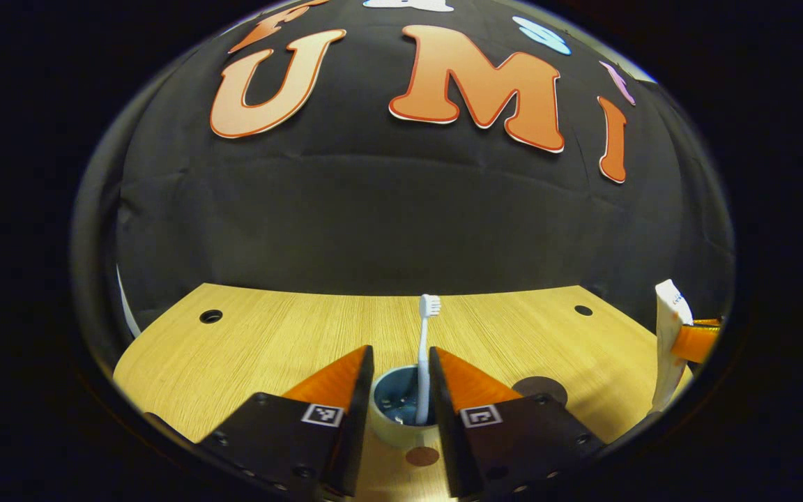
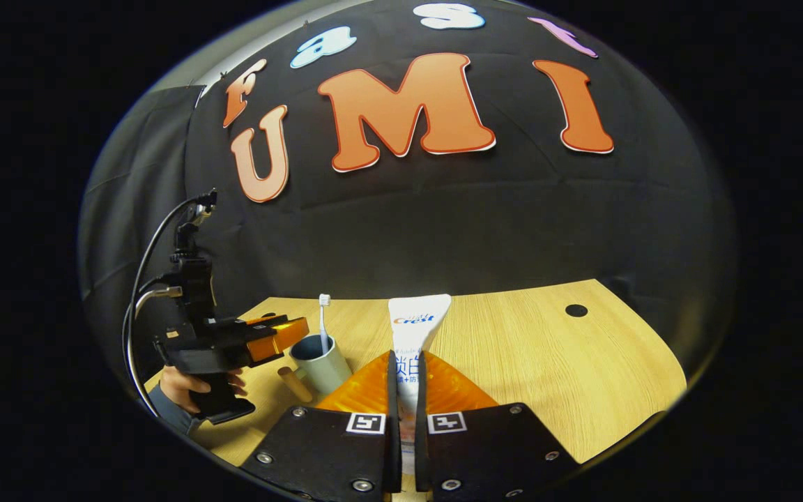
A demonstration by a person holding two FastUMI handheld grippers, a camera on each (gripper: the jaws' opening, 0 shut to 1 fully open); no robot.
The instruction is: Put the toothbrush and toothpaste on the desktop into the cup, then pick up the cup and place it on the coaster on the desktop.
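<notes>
The left gripper view is looking down close over the cup (image 1: 401,408) toward the booth wall; the right gripper view is facing likewise from farther right, sharing the cup (image 2: 318,362) and table (image 2: 548,362).

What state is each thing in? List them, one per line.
toothbrush: upright in the cup, head up.
cup: upright on the desktop, not on the coaster.
toothpaste: held upright in the right claw, off the desktop.
left claw: open above the cup.
coaster: bare.
</notes>
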